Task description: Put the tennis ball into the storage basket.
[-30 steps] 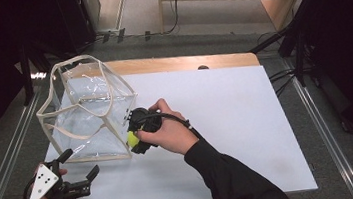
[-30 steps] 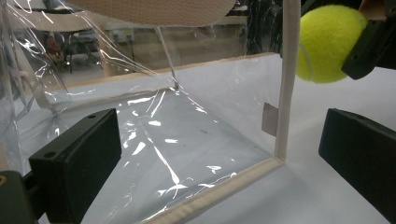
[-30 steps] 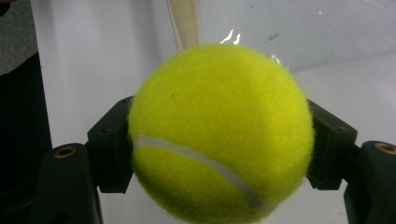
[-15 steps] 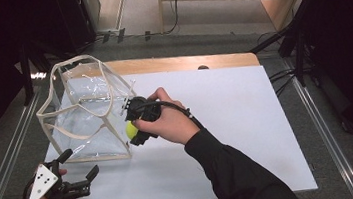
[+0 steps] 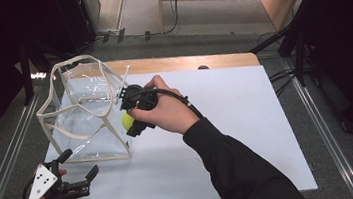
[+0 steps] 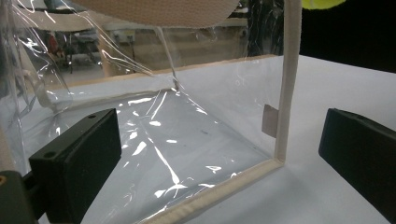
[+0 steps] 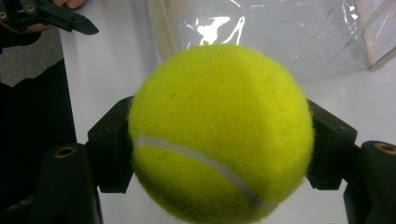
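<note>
Far left, near bench point(image 5: 247, 121) edge: left gripper point(image 5: 80, 180) resting low, fingers point(image 6: 79, 158) spread wide, released, nothing between them. Aimed at lower front corner of clear plastic tote bag point(image 5: 87, 125). In left gripper view, cream webbing trim point(image 6: 290, 70) running up the bag's corner and along its base; small tab on the trim, too small to tell any print.

Next over: tote bag standing upright on white bench top, mouth open upward, webbing handles point(image 5: 72, 63) arched over the opening. Bag looks empty inside.

Just right of bag: right gripper point(image 5: 131, 127) held above bench, clenched on tennis ball point(image 7: 219, 135). Fingers point(image 7: 109, 149) pressing both sides of the ball, grasping it firmly across the middle. Ball in the air, close beside bag's right wall, below the rim, not yet over the mouth.

Judged step: carrying ball up and over the rim to drop inside. To do well: lift clear of the webbing rim before moving across, avoid snagging handle loop, centre over the opening, lower a little, then release so ball does not bounce out. Flimsy walls likely to fold if bumped; left gripper well placed to pin the front corner if bag shifts.

Writing: no brand readable on ball, white seam only point(image 7: 196, 161). No labels legible on bag or bench.
</note>
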A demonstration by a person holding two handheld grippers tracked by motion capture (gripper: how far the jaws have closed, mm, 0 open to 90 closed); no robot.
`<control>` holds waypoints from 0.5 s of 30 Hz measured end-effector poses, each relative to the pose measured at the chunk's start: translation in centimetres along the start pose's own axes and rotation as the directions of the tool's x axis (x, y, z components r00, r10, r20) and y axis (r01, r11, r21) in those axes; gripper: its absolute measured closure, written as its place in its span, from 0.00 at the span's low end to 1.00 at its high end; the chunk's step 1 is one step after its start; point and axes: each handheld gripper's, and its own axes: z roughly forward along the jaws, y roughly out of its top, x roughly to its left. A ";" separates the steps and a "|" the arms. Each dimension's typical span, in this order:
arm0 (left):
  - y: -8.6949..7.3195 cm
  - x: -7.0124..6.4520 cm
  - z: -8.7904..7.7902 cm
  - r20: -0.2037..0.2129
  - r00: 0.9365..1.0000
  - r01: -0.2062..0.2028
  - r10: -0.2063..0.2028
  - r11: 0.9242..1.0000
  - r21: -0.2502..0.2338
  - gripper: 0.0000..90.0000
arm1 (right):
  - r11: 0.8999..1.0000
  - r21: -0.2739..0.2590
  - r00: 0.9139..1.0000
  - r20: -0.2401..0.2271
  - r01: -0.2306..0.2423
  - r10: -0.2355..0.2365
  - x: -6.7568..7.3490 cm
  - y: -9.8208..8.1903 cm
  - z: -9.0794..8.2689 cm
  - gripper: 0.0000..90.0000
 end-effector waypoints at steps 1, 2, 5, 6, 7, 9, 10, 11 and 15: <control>0.0 0.0 0.0 0.000 1.000 0.002 -0.002 1.000 -0.002 0.00 | 1.000 -0.003 1.000 0.003 0.010 -0.010 -0.1 0.1 -0.1 0.26; 0.0 0.0 0.0 0.000 1.000 0.002 -0.002 1.000 -0.003 0.00 | 1.000 -0.002 1.000 0.005 0.006 -0.006 0.0 0.3 -0.3 0.26; 0.0 0.0 0.0 0.001 1.000 0.001 -0.001 1.000 -0.003 0.00 | 1.000 -0.006 1.000 0.004 0.008 -0.008 0.0 0.6 -0.7 0.26; 0.0 0.0 0.0 0.001 1.000 0.002 -0.002 1.000 -0.004 0.00 | 1.000 -0.002 1.000 0.005 0.005 -0.005 0.0 0.7 -0.9 0.26; 0.0 0.0 0.0 0.001 1.000 0.001 -0.001 1.000 -0.003 0.00 | 1.000 0.001 1.000 0.004 0.002 -0.002 0.0 0.8 -1.0 0.26; 0.0 0.0 0.0 0.002 1.000 0.001 -0.001 1.000 -0.003 0.00 | 1.000 0.000 1.000 0.003 0.005 -0.005 -0.1 1.0 -1.1 0.26; 0.0 0.0 0.0 0.002 1.000 0.000 0.000 1.000 -0.004 0.00 | 1.000 -0.003 1.000 -0.001 -0.002 0.002 -0.1 1.1 -1.2 0.26; 0.0 0.0 0.0 0.002 1.000 -0.001 0.001 1.000 -0.003 0.00 | 1.000 -0.005 1.000 -0.005 0.001 -0.001 -0.2 1.1 -1.2 0.26; 0.0 0.0 0.0 0.002 1.000 -0.002 0.002 1.000 -0.003 0.00 | 1.000 -0.005 1.000 -0.008 0.001 -0.001 -0.3 1.4 -1.2 0.26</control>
